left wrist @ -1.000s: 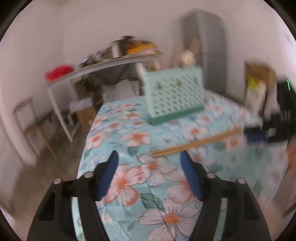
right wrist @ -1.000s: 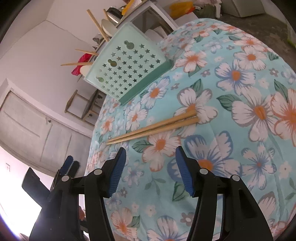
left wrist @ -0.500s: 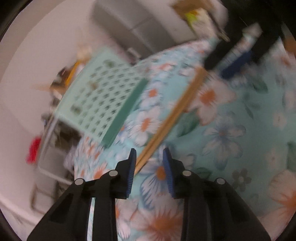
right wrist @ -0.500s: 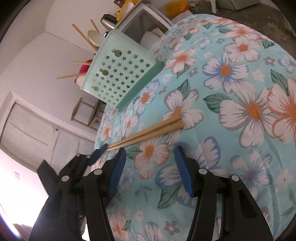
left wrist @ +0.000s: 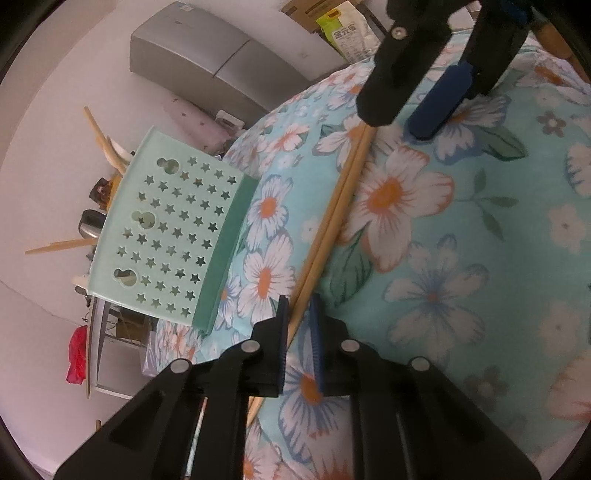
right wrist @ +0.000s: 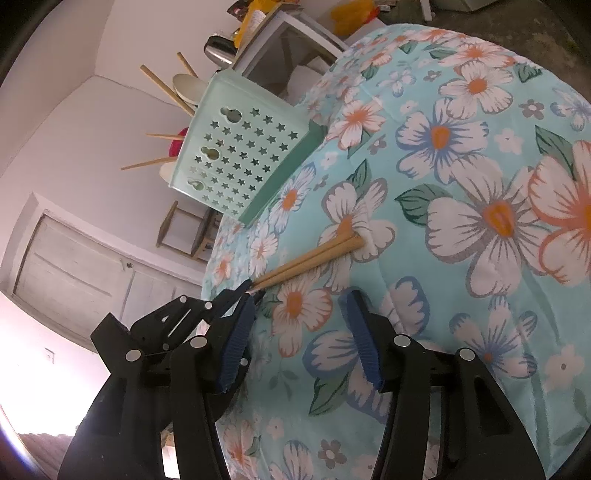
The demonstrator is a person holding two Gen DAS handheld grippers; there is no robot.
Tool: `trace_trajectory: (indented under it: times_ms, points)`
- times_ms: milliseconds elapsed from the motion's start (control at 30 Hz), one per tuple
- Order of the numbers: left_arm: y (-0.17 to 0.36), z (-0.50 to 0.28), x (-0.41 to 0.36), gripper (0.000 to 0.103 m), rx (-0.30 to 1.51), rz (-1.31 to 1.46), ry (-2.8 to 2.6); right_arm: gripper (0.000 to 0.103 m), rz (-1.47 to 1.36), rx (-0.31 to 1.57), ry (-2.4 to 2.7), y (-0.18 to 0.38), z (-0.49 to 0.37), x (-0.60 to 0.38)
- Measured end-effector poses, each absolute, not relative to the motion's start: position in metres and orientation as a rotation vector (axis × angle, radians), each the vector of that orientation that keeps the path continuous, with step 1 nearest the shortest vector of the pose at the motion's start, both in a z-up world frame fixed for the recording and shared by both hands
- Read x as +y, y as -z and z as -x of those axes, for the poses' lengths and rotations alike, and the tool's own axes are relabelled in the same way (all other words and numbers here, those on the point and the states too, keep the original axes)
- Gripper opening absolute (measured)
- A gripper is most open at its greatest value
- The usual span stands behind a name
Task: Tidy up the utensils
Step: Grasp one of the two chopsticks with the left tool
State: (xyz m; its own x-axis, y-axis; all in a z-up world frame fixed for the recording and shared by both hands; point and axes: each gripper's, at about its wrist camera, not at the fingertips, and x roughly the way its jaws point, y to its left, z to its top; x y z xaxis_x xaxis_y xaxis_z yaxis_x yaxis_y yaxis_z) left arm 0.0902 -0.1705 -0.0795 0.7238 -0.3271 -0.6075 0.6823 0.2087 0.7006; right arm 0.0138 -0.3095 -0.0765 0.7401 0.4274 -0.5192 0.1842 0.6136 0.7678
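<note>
A pair of wooden chopsticks point(left wrist: 340, 206) point(right wrist: 314, 254) lies on the floral tablecloth point(left wrist: 461, 258). My left gripper point(left wrist: 298, 306) is closing its jaws on the near end of the pair, and the blue pads sit against the sticks. The right wrist view shows that same left gripper point(right wrist: 251, 288) pinching the sticks' thin end. My right gripper point(right wrist: 299, 299) point(left wrist: 399, 123) hovers open by the thick end, with only cloth between its fingers. A mint green utensil basket point(left wrist: 166, 229) point(right wrist: 243, 147) with star holes stands beyond, holding chopsticks and spoons.
The table edge drops off just past the basket. A grey fridge point(left wrist: 221, 59) and a printed bag point(left wrist: 343, 29) stand by the wall. A side table with a kettle point(right wrist: 218, 51), a wooden chair point(right wrist: 184, 229) and a white door point(right wrist: 74, 258) lie behind.
My left gripper rolled, moved in over the chopsticks' end and closed from wide open to a narrow grip around them. The right gripper crept slightly closer to the thick end.
</note>
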Motion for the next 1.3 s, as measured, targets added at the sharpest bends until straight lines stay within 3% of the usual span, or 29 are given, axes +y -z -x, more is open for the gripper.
trace_trajectory:
  times_ms: [167,333,433,667,800,1167,1300]
  points:
    - [0.068,-0.080,-0.160,0.012,0.451,-1.144,0.744,0.050,-0.937,0.736,-0.150,0.076,-0.007,-0.314]
    - [0.054,-0.070,-0.141,0.012,0.655,-0.990,0.771,0.050,-0.958,0.724,-0.144,0.076,0.002,-0.318]
    - [0.050,-0.068,-0.137,0.015,0.667,-0.944,0.773,0.050,-0.974,0.721,-0.136,0.076,0.004,-0.319]
    - [0.040,-0.053,-0.146,0.041,0.566,-0.923,0.834,0.050,-1.019,0.694,-0.112,0.075,0.011,-0.326]
    - [0.049,-0.035,-0.168,0.048,0.439,-1.062,0.888,0.051,-1.040,0.673,-0.105,0.075,0.015,-0.333]
    - [0.066,-0.027,-0.206,0.048,0.323,-1.218,0.954,0.050,-1.069,0.656,-0.117,0.080,0.021,-0.345]
    - [0.068,-0.028,-0.214,0.031,0.339,-1.224,0.997,0.050,-1.074,0.652,-0.122,0.082,0.022,-0.347]
